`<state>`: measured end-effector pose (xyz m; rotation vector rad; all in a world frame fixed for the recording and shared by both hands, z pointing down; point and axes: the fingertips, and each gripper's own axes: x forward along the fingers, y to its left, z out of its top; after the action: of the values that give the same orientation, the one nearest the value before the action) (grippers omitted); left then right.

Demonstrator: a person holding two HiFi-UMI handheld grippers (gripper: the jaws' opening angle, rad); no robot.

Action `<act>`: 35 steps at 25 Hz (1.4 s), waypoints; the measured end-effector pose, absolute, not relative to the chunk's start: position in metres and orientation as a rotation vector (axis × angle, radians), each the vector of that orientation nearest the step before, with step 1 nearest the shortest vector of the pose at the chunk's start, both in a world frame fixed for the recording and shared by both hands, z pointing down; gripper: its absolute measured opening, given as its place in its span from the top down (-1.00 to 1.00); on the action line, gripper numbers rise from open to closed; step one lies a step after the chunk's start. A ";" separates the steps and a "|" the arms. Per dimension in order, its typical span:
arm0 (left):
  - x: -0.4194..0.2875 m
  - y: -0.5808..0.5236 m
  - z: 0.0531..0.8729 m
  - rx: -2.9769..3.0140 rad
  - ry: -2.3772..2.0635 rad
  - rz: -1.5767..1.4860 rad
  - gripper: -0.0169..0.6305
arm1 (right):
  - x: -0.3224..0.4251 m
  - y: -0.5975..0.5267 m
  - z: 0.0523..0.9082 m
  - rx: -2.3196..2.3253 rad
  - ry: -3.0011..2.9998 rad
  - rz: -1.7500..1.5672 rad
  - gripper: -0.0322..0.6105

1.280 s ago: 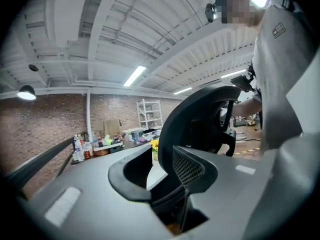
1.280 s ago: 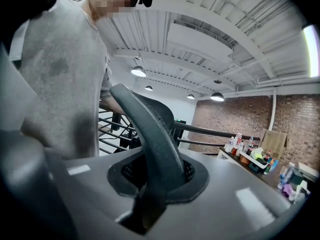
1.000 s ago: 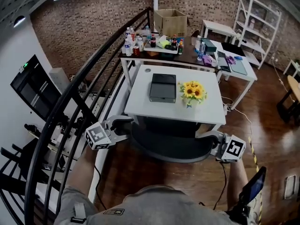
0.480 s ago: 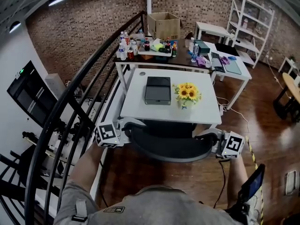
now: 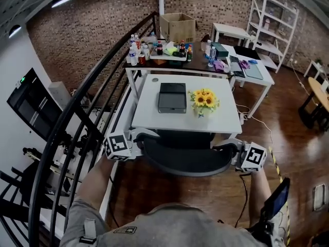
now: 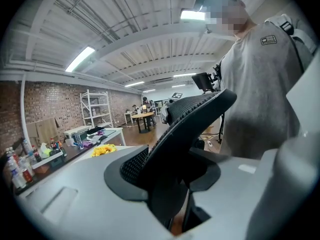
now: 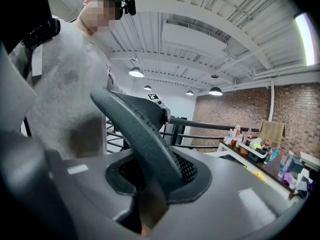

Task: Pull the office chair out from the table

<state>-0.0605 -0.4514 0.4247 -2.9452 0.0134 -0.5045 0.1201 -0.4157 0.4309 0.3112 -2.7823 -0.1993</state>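
Standing behind the office chair [image 5: 187,161], the person [image 5: 169,225] holds a gripper at each end of its curved black backrest [image 6: 192,121]. The chair sits pushed in at the white table [image 5: 149,118], its seat hidden under the tabletop and only the backrest arc showing at the near edge.

The left gripper [image 5: 144,139] reaches in from the left side. Its jaws have just been closing, and the left gripper view shows the mesh edge of the backrest running down between them, with both grey jaws clamped against it.

The right gripper [image 5: 229,150] meets the opposite end of the backrest. Its jaws have just been opening a little, but the right gripper view shows the backrest's edge wedged into the gap between them and filling it, so the grip is on the chair.

On the table lie a dark flat case [image 5: 172,97] and, just beside it to the right, a bunch of sunflowers [image 5: 204,100]. Beyond stands a second table [image 5: 257,78] crowded with bottles [image 5: 138,53], with a cardboard box [image 5: 178,27] behind it. A black stair railing [image 5: 77,112] curves along the left.
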 end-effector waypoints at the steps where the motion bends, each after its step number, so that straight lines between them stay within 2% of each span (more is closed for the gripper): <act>1: -0.061 -0.450 0.425 -2.943 0.011 -0.510 0.44 | 0.119 -0.414 0.431 0.312 -2.779 -0.204 0.55; 21: -0.071 -0.414 0.424 -2.952 0.054 -0.507 0.37 | 0.105 -0.369 0.436 0.335 -2.726 -0.191 0.54; 35: -0.064 -0.373 0.424 -2.950 -0.015 -0.511 0.40 | 0.112 -0.331 0.436 0.334 -2.710 -0.156 0.54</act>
<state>-0.0645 -0.3729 0.4237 -2.9499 -0.0153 -0.5107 0.1116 -0.3310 0.4357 0.3341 -2.7096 -0.1561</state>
